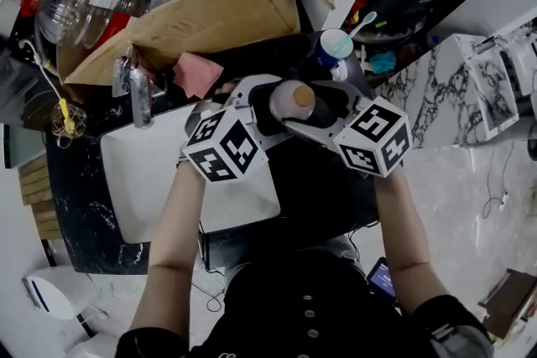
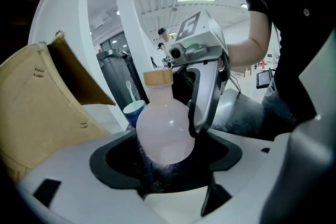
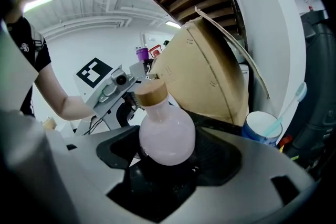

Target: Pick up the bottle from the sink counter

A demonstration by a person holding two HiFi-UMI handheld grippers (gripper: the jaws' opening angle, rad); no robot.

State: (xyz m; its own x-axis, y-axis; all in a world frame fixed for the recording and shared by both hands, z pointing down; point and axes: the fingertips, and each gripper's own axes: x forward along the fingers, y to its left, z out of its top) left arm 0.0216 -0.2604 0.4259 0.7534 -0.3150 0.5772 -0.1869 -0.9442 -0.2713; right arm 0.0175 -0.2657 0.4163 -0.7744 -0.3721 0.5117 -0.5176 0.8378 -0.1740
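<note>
A round pink bottle (image 1: 284, 101) with a wooden cap is held up over the dark counter, between my two grippers. In the left gripper view the bottle (image 2: 165, 131) sits in the notch of my left gripper (image 2: 169, 168), whose jaws are shut on its lower body. In the right gripper view the same bottle (image 3: 167, 136) rests in the black notch of my right gripper (image 3: 168, 168), also shut on it. From the head view the left gripper (image 1: 262, 111) comes in from the left and the right gripper (image 1: 317, 120) from the right. One right finger (image 2: 202, 105) presses the bottle's side.
A cardboard box (image 1: 218, 12) full of plastic bottles stands behind the grippers. A blue cup (image 1: 336, 44) with a spoon sits just beyond them, a pink cloth (image 1: 197, 73) to the left. The white sink (image 1: 143, 172) lies in the black counter (image 1: 75, 197) below the left arm.
</note>
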